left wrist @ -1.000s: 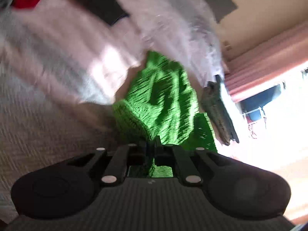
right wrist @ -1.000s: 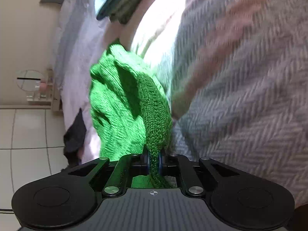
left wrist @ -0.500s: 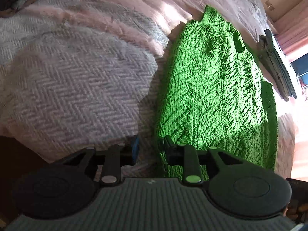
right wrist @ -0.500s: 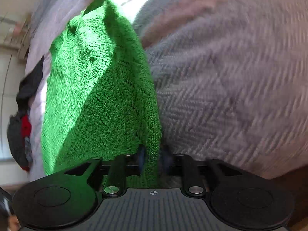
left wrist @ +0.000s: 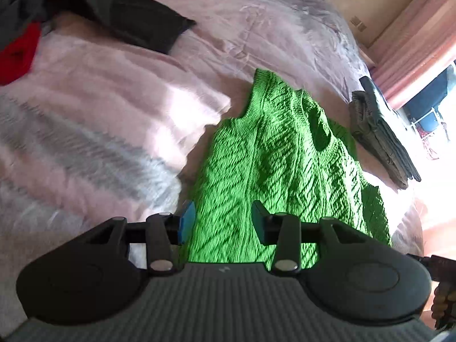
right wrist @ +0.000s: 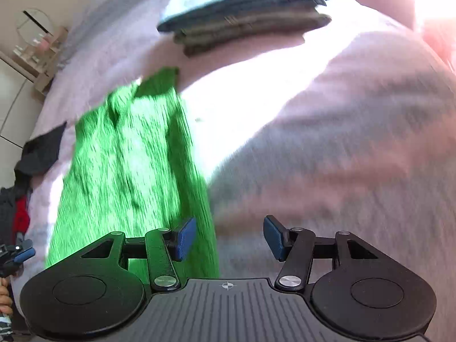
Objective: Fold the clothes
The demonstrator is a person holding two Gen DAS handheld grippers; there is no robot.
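Both the left gripper (left wrist: 223, 222) and right gripper (right wrist: 229, 238) are now gaping apart, having released the green sweater (left wrist: 273, 168), which is lying spread toward twelve o'clock, awaiting folding.

Sunlit pink-covered bed (left wrist: 256, 28), pink curtain (left wrist: 413, 42) beside bright window (left wrist: 427, 108).

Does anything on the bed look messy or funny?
Yes. The green sweater lies spread out, not folded, while a neat folded stack sits beside it. Dark clothes and something red lie heaped at the far corner.
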